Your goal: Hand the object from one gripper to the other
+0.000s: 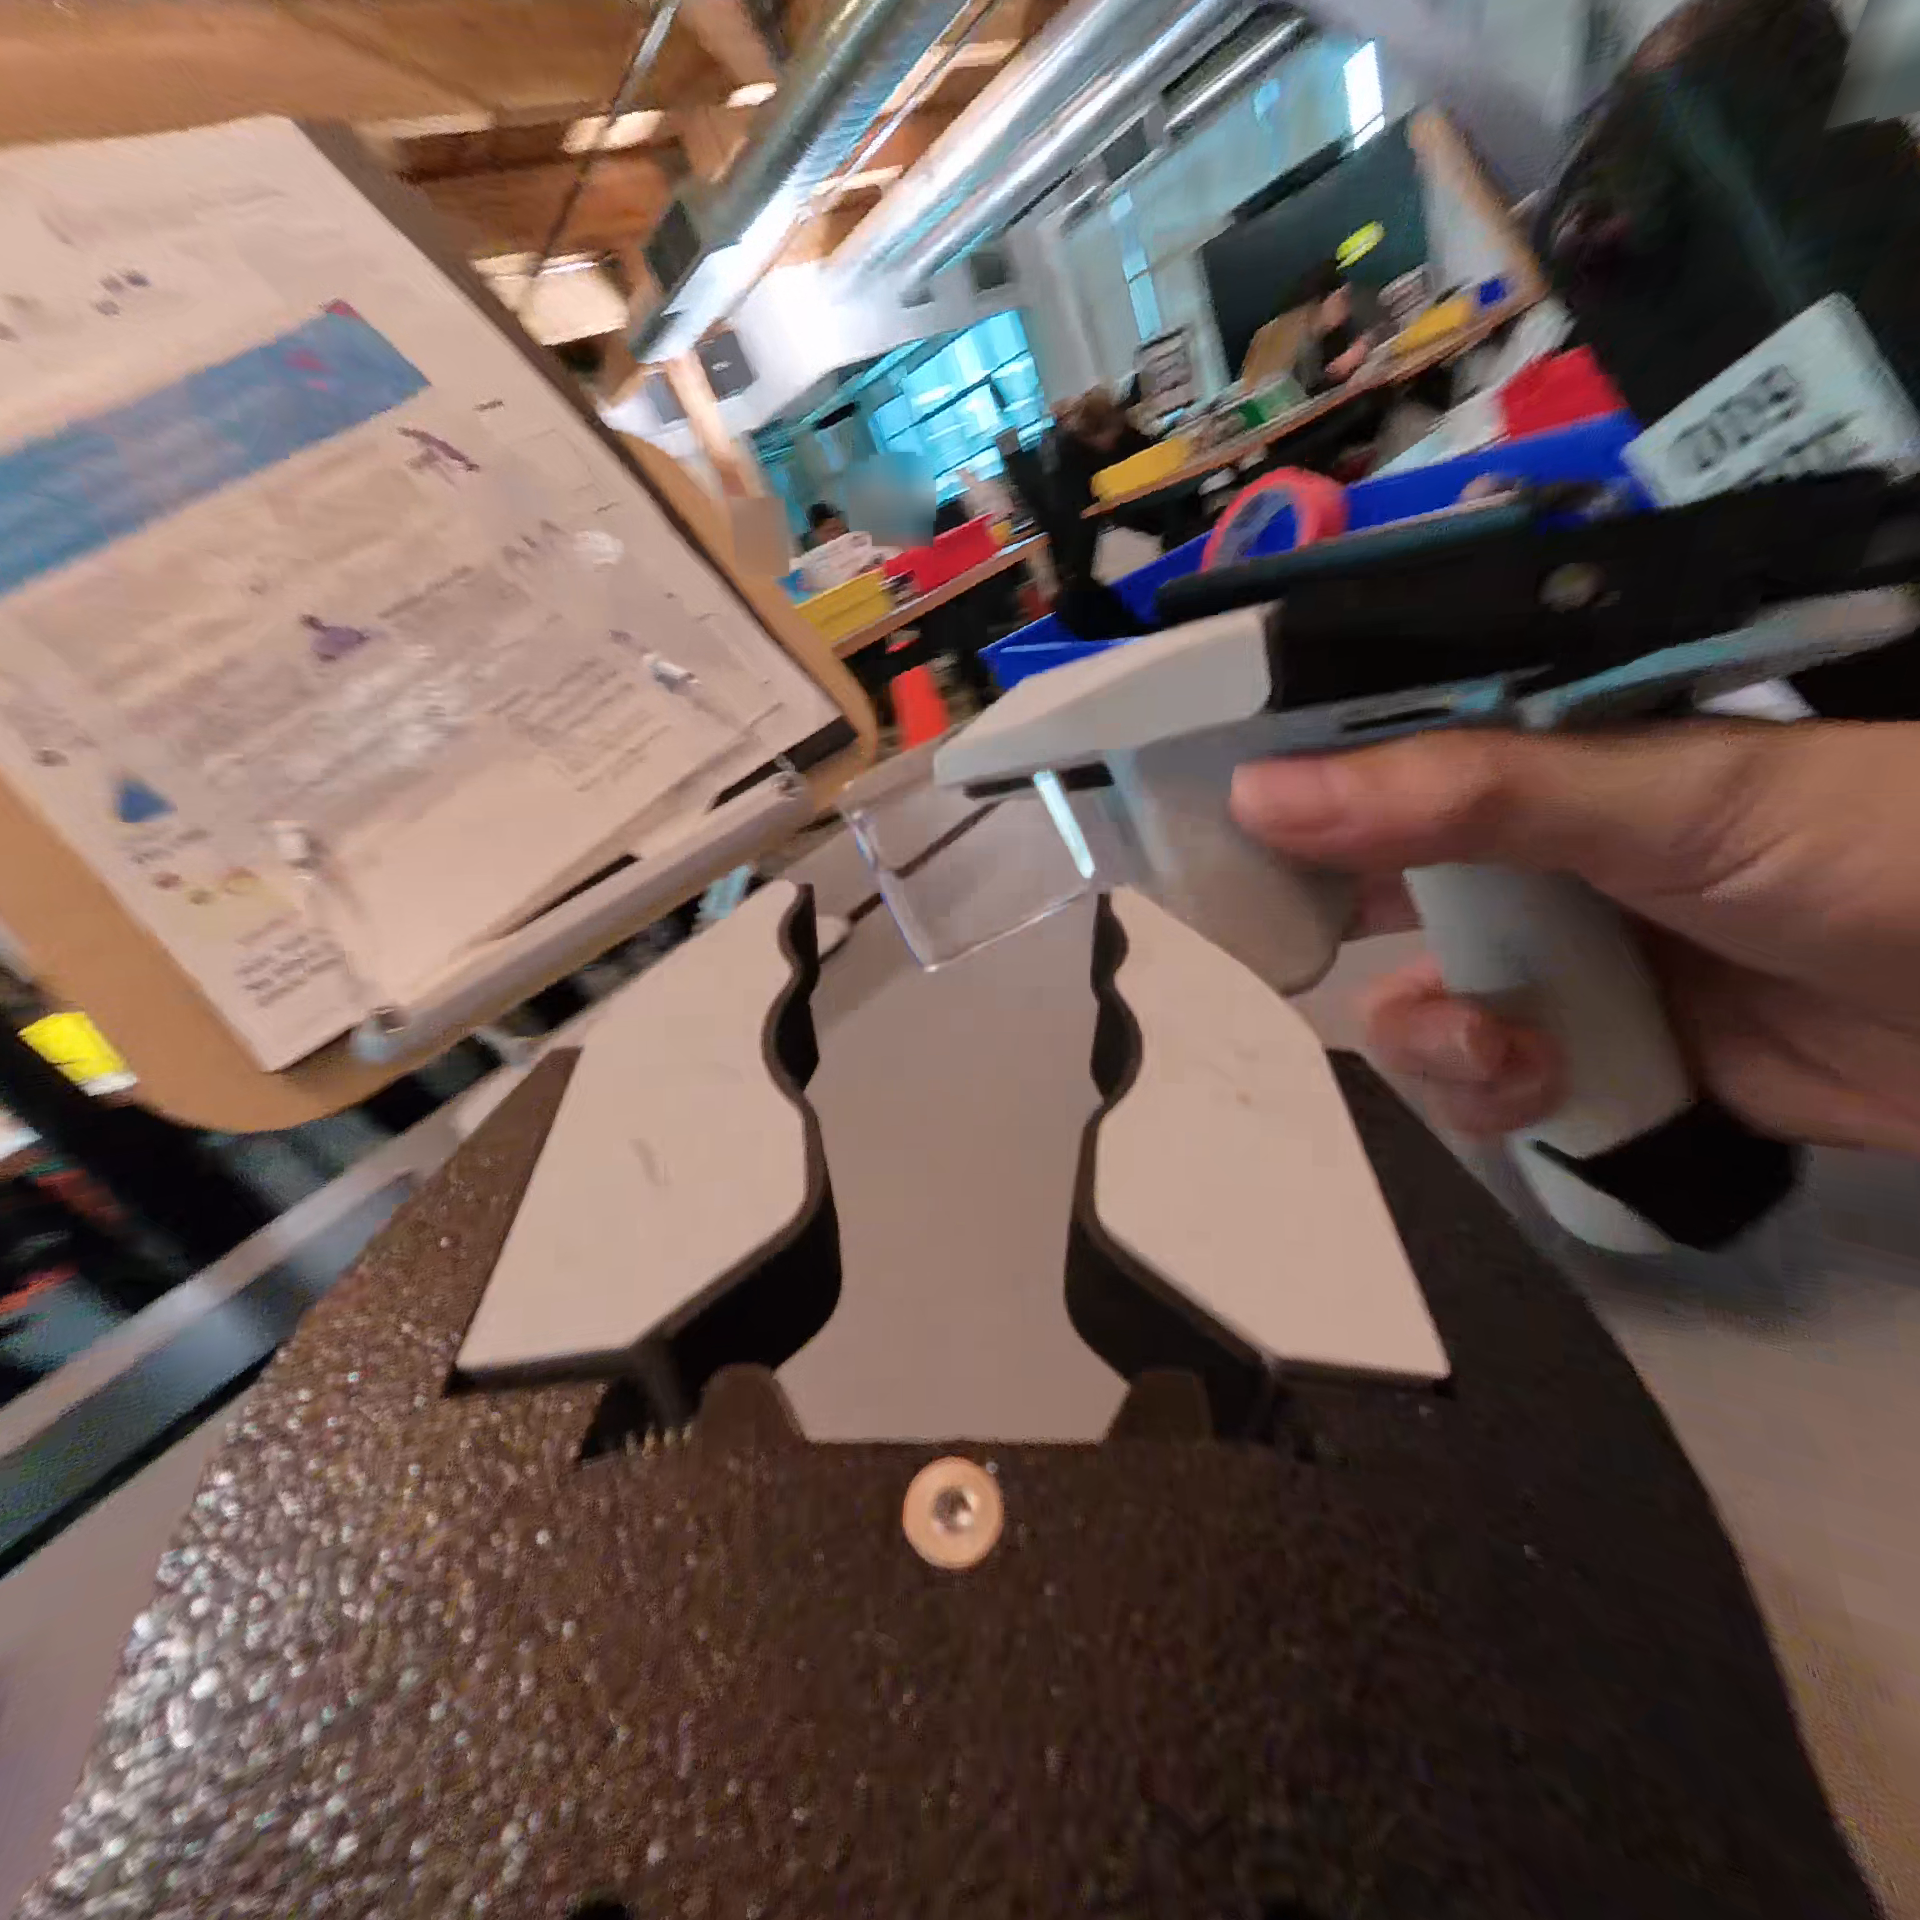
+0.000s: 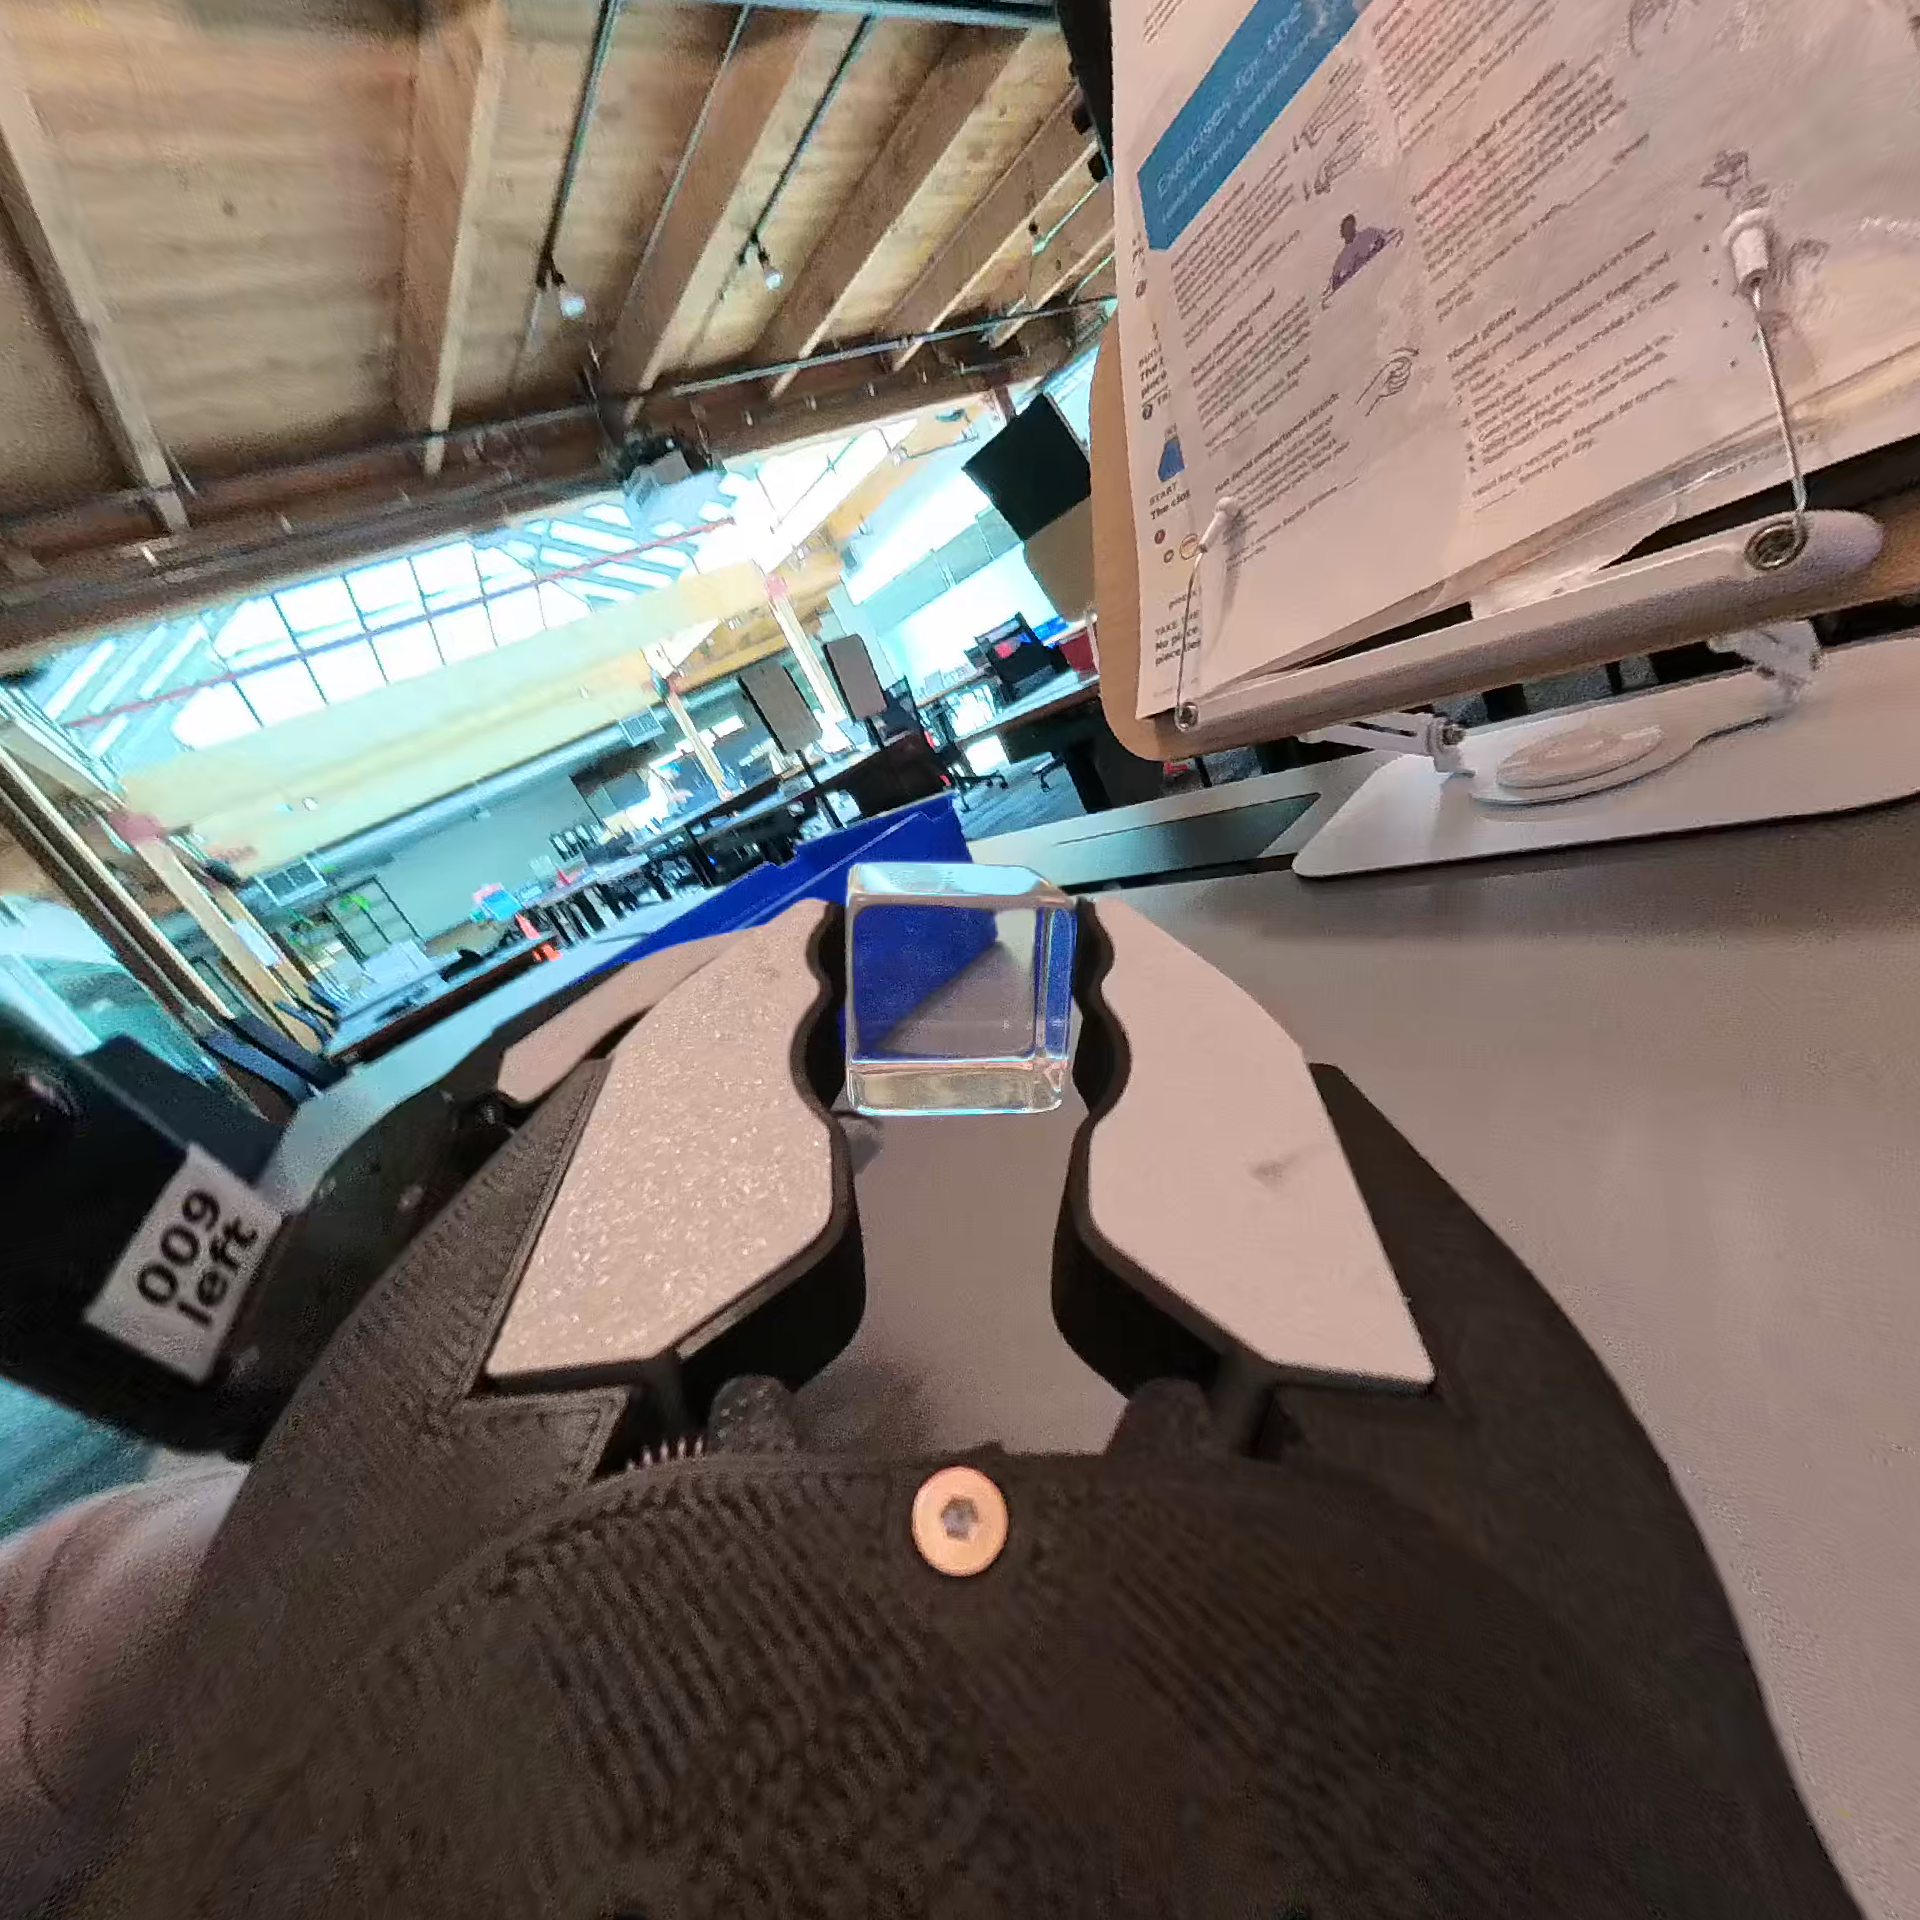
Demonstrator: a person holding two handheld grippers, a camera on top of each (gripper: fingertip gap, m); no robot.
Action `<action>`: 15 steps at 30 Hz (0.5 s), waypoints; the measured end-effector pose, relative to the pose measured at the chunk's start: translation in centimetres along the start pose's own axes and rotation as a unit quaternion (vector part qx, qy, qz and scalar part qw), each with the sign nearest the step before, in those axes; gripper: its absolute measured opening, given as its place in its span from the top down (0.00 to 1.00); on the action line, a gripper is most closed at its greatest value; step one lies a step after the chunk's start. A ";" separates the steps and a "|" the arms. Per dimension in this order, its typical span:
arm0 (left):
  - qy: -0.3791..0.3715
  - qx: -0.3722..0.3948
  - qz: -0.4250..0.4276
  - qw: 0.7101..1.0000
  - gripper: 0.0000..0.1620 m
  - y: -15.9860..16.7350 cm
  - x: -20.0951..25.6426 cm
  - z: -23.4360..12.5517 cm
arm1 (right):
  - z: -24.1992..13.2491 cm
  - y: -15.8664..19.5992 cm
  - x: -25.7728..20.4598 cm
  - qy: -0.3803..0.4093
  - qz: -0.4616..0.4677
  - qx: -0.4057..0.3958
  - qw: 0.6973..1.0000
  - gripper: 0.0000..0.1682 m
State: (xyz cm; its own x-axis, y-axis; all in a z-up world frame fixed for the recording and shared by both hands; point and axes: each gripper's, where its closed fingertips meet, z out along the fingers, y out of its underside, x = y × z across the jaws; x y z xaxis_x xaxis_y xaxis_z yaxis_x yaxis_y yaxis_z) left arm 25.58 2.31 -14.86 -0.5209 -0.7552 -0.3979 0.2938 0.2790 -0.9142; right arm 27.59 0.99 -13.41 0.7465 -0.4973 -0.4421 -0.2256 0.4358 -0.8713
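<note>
A clear glass-like cube (image 2: 956, 997) is pinched between the fingertips of my right gripper (image 2: 956, 935), which is shut on it above the grey table. In the left wrist view the right gripper (image 1: 1039, 831) comes in from the right, held by a hand, with the cube (image 1: 966, 894) at its tips. My left gripper (image 1: 951, 925) is open and empty. Its two fingertips sit just under and on either side of the cube, and I cannot tell if they touch it. The left gripper's black body (image 2: 125, 1174) with a white label shows at the left of the right wrist view.
A wooden document stand with printed pages (image 1: 312, 571) stands close on the left, and it also shows in the right wrist view (image 2: 1507, 312). A blue bin (image 1: 1455, 488) with a red tape roll (image 1: 1278, 514) sits behind. The grey table (image 2: 1558, 1091) spreads to the right. Both grippers' tips are close together, under 4 cm apart.
</note>
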 end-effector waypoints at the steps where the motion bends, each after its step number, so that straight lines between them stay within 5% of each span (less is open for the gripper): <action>1: -0.024 -0.006 0.017 1.000 0.70 0.1 -0.2 0.1 | 0.0 -0.1 -0.3 -0.004 0.008 0.005 1.000 0.75; 7: -0.011 0.011 0.014 1.000 0.67 0.1 0.3 0.3 | 0.1 -0.2 -1.7 -0.065 0.088 0.024 0.994 0.75; 15: 0.047 0.085 0.153 0.983 0.56 -0.9 0.3 -0.9 | 0.1 1.0 -3.0 -0.166 0.166 -0.079 0.969 0.75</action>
State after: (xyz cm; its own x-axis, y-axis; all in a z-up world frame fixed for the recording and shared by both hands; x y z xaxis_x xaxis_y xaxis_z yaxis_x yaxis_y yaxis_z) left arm 24.45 2.36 -14.22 -0.4567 -0.5904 -0.6655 0.5749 0.3750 -0.7273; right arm 25.18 3.06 -12.94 0.7707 -0.0696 -0.6334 -0.5611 0.3970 -0.7263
